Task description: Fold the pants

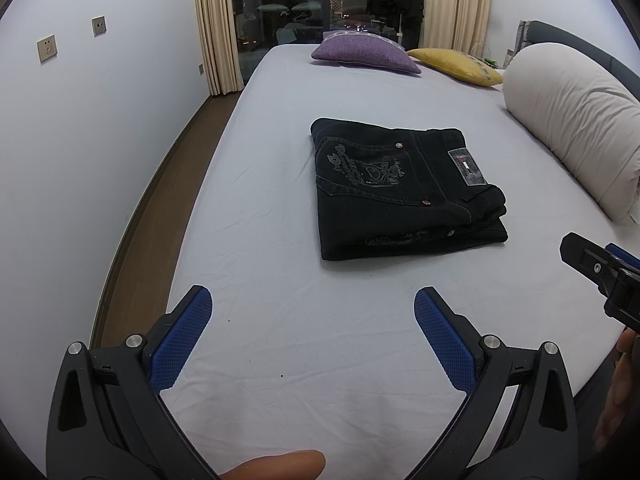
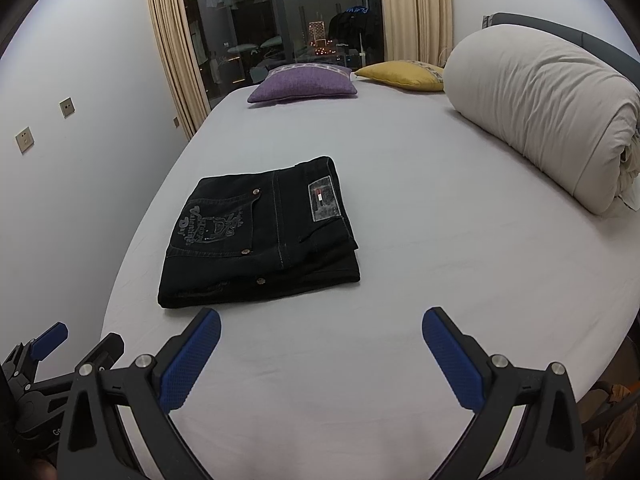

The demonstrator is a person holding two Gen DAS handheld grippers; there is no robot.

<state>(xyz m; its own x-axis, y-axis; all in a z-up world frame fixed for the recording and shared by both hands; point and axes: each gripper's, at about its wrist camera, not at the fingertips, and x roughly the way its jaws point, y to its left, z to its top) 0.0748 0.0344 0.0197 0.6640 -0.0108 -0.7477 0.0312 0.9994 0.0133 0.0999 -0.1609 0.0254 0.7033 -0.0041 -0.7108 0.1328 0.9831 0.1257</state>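
Grey sheeting covered the bed (image 2: pixel 400 200), with a rolled duvet (image 2: pixel 548 120) along its right side and two cushions far off by the dark window. Mid-bed lay the black pants (image 2: pixel 260 236), already folded into a compact stack, so the task looked essentially done. Both the left gripper (image 1: pixel 312 308) and right gripper (image 2: pixel 320 332) hovered short of it, fingers spread and empty; pocket embroidery seemed to read "Valentine", the waistband patch stayed illegible.

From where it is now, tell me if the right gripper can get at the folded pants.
Probably yes. The right gripper is open and empty, and the pants lie just ahead, slightly to its left, on the bed. Only bare sheet lies between; the left gripper sits off to the side.
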